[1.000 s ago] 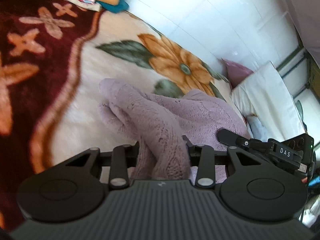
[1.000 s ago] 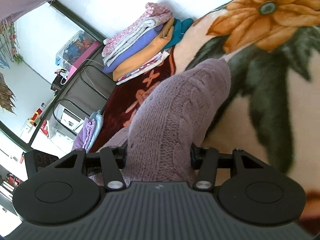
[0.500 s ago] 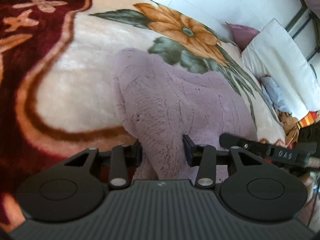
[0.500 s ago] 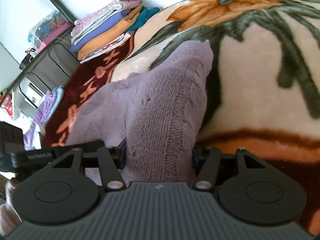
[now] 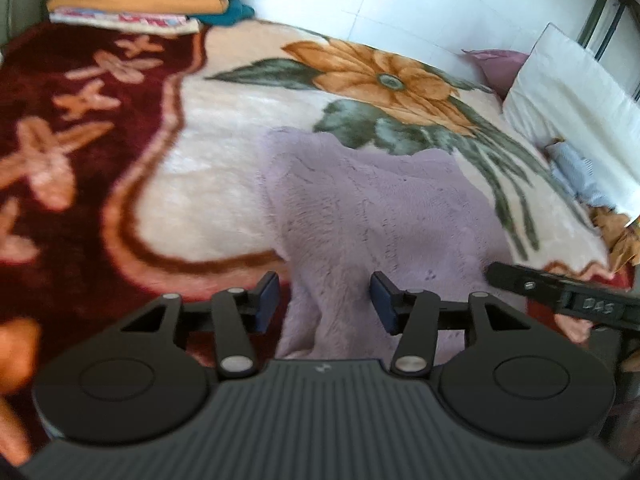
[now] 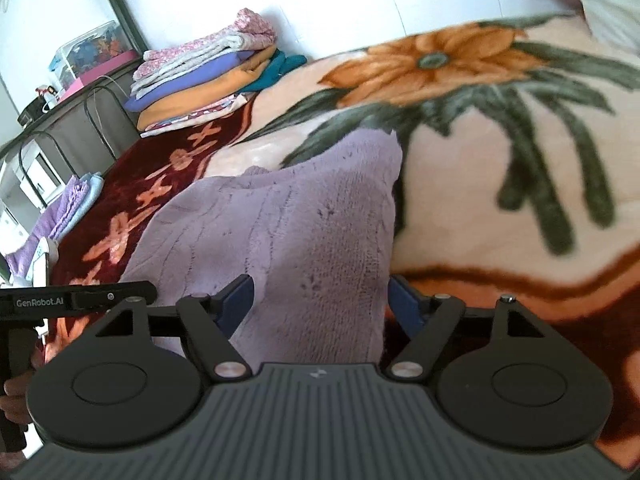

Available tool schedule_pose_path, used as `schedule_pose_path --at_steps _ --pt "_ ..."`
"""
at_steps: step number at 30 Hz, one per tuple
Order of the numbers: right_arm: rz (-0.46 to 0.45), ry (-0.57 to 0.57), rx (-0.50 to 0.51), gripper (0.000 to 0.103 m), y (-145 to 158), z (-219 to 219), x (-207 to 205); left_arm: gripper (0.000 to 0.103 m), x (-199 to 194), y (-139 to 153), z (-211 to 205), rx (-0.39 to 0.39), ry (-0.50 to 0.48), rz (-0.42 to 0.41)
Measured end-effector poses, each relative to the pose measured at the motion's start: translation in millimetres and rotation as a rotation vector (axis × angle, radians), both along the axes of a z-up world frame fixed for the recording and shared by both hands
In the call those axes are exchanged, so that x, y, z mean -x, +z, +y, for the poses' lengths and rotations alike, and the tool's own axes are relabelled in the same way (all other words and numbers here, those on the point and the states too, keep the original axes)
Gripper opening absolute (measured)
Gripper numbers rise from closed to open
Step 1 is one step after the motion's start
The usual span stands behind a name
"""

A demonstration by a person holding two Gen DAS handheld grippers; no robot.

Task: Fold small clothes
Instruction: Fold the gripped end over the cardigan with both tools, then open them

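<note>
The lilac knit garment (image 5: 372,208) is lying on the flowered blanket (image 5: 224,168). The left tool (image 5: 325,300) and right tool (image 6: 321,304) are both opening, apparently clear of the knit between their pads.

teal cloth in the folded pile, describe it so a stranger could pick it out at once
Find the flowered blanket on the bed, then the pile of folded clothes at its far corner near the white wall. The teal cloth pokes out on the pile's flower side, beside the orange layer, and is the only dark blue-green piece.
</note>
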State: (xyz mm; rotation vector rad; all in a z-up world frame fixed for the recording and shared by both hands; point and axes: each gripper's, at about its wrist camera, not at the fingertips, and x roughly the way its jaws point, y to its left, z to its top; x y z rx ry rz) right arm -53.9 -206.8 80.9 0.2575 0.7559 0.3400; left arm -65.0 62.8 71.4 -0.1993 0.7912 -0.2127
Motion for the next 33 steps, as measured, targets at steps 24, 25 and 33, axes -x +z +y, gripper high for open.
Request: schedule_pose_path --at_steps 24,25,33 --pt "0.046 -0.016 0.161 0.103 -24.5 24.3 61.3 0.080 39.9 -26.8 -21.2 -0.134 0.078 0.057" --pt "0.055 -0.018 0.166 0.103 -27.9 25.1 63.0 0.080 38.3 -30.8 -25.2 -0.142 0.078 0.070" --pt "0.094 -0.040 0.242 0.103 -48.6 37.6 64.4 0.087 33.3 -46.4 -53.4 -0.277 0.097 0.071"
